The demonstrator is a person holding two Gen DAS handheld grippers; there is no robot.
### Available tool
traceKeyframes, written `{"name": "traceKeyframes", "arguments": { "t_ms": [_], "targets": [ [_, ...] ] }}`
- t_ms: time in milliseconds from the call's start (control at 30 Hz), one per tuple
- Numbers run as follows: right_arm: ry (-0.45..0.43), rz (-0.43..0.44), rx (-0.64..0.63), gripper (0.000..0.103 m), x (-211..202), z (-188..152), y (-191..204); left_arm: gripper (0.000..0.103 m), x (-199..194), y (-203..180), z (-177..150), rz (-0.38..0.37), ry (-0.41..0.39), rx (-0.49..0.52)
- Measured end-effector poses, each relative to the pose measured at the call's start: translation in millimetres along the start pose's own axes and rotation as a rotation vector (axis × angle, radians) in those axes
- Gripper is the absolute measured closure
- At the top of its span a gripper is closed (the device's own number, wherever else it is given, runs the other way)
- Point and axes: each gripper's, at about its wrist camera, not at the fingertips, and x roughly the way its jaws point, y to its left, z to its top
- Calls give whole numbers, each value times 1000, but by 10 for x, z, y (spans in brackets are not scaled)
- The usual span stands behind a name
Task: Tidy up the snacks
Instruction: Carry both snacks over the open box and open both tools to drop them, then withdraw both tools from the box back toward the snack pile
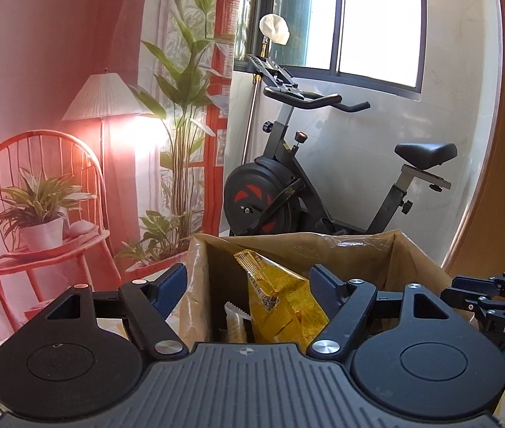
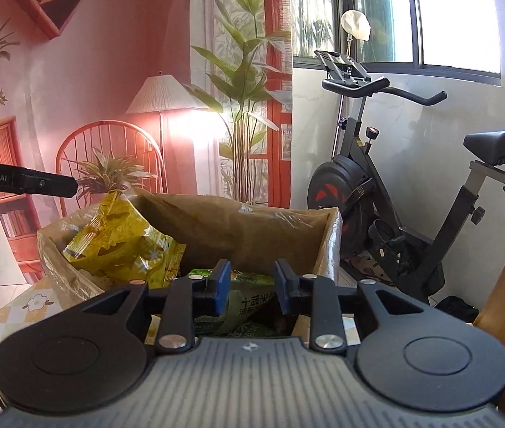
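The cardboard box (image 1: 409,260) — lined with clear film over its brown walls — stands on a counter (image 2: 9,317) covered with a yellow checked, flower-printed cloth, the cloth showing at the box's left side in the right wrist view. The left claw (image 1: 248,289) is positioned over the left part of the box with its jaws spread wide; the blue pads (image 1: 168,287) touch nothing. Between and beyond those jaws a yellow snack bag (image 1: 281,303) stands tilted inside the box, and a pale, serrated-edge packet (image 1: 234,321) sits just beside it, lower down. The right claw (image 2: 252,285) is positioned over the near right part of the box with its jaws parted narrowly. A green snack bag (image 2: 248,303) with printed characters lies inside the box directly below and between those jaws; the pads stand clear of it on both sides — no grip is visible. In the right wrist view the yellow snack bag rests against the box's left wall, near the left corner, well apart from the green one. Behind the box stand an exercise bike (image 1: 309,185) under a window (image 1: 377,21) and a printed backdrop (image 1: 74,125) showing a lamp, chair and plants.
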Motion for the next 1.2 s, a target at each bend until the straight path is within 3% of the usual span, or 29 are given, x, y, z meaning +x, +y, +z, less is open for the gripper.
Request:
{"name": "traceKeyframes", "arguments": {
  "t_ms": [200, 333, 533, 800, 1033, 1200],
  "targets": [
    [-25, 16, -1, 67, -315, -215, -93, 26, -351, 266, -213, 21, -9, -54],
    [-33, -2, 29, 67, -435, -424, -154, 26, -493, 366, -525, 95, -12, -89],
    [28, -25, 74, 67, -379, -808, -206, 26, -355, 372, -938, 57, 121, -148],
    [135, -29, 54, 67, -182, -1306, -142, 25, -138, 22, -1472, -19, 271, -132],
    [159, -39, 102, 60, -94, -1456, -246, 25, 84, -305, -1790, -55, 382, -106],
    [194, -51, 93, 56, -34, -1552, -270, 25, 178, -459, -1930, -56, 415, -104]
  ]
}}
